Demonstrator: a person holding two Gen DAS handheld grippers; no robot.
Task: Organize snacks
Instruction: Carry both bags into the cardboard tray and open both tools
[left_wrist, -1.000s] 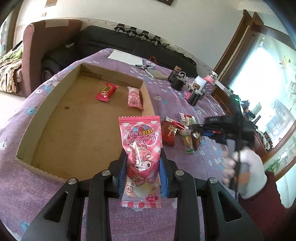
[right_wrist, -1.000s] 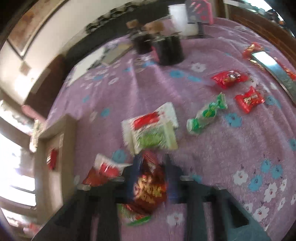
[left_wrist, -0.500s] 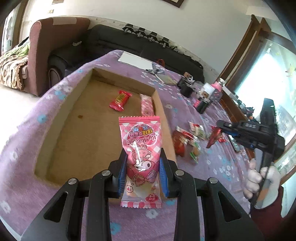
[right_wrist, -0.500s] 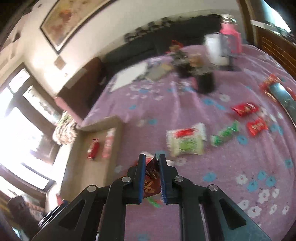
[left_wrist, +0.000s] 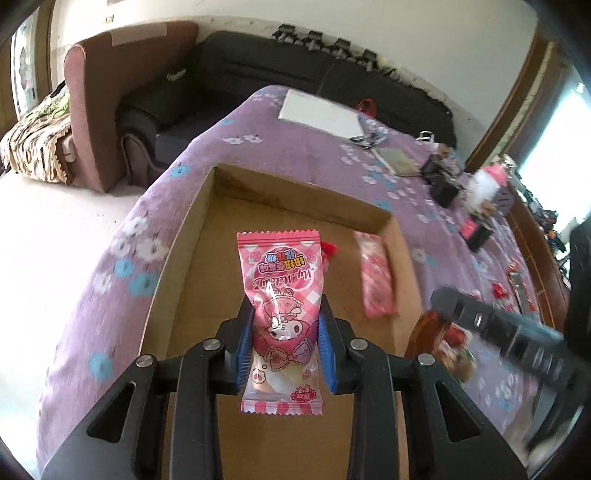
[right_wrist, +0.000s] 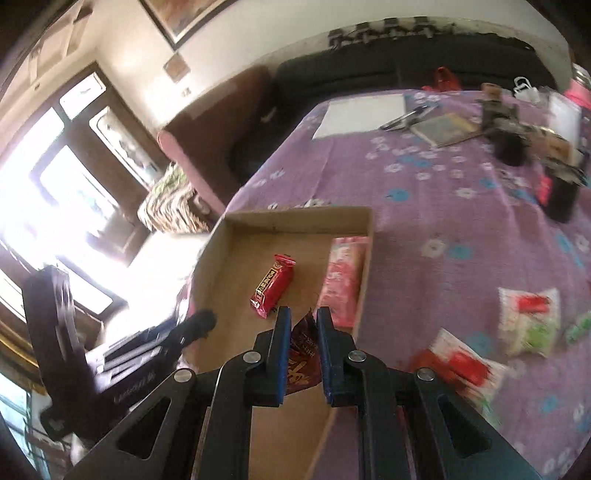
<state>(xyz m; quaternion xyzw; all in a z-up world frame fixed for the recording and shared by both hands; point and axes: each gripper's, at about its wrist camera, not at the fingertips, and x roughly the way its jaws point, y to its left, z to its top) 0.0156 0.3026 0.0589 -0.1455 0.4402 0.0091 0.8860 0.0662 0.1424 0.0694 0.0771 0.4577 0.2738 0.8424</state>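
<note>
Both tools are now travelling from the loose snacks to above the cardboard box (left_wrist: 399, 236). Left tool (left_wrist: 285, 354) is clamping the pink packet (left_wrist: 282, 295) by its sides, and right tool (right_wrist: 300, 350), nearly closed, is pinching a dark red wrapper (right_wrist: 303, 354), each hanging ready for dropping inside.

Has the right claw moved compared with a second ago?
Yes. The right claw, shut on a dark red packet, went from the loose snacks to over the cardboard box.
</note>
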